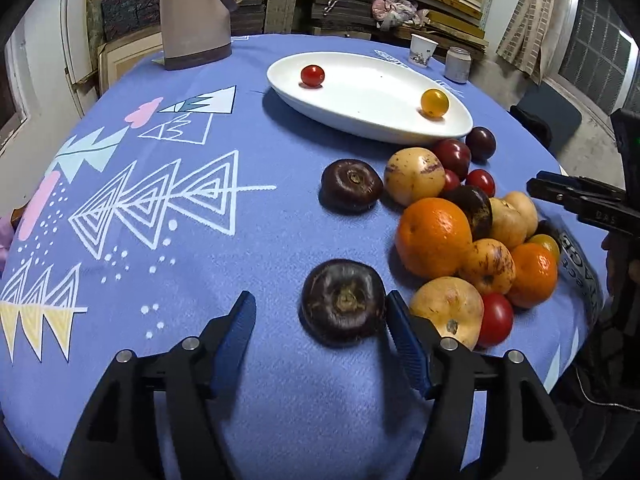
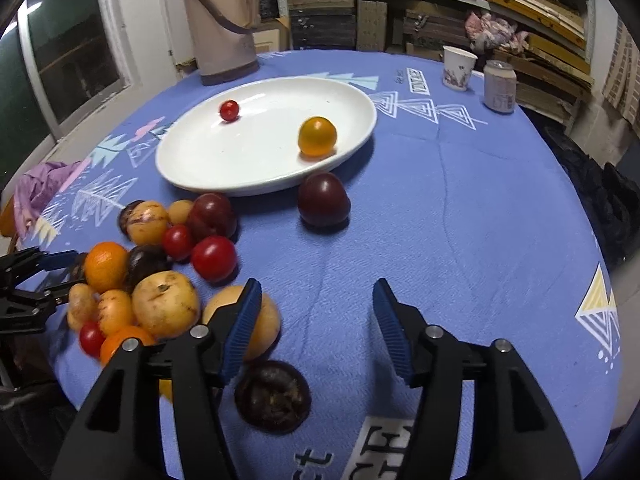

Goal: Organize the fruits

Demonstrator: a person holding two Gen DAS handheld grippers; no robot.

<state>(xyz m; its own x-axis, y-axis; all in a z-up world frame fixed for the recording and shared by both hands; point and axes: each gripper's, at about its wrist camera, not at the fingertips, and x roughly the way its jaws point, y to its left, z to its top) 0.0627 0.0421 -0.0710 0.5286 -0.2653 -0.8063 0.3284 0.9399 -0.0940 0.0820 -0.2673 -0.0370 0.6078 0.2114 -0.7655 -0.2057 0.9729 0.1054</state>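
Note:
A white oval plate (image 1: 372, 112) (image 2: 224, 160) holds a red cherry tomato (image 1: 312, 75) (image 2: 229, 110) and a yellow tomato (image 1: 435, 103) (image 2: 317, 136). A pile of fruit lies in front of it: an orange (image 1: 434, 236), yellow pears (image 1: 414, 175), red tomatoes (image 2: 213, 258), dark plums (image 2: 323, 199). My left gripper (image 1: 320, 312) is open; a dark mangosteen (image 1: 343, 302) lies between its fingers, against the right one. My right gripper (image 2: 316, 300) is open and empty over bare cloth, with another mangosteen (image 2: 273, 396) below it.
A beige thermos (image 2: 222, 20) stands at the table's far left. A paper cup (image 2: 458, 67) and a can (image 2: 499, 86) stand at the far right. A purple cloth (image 2: 38, 188) lies at the left edge. Shelves of boards lie behind the table.

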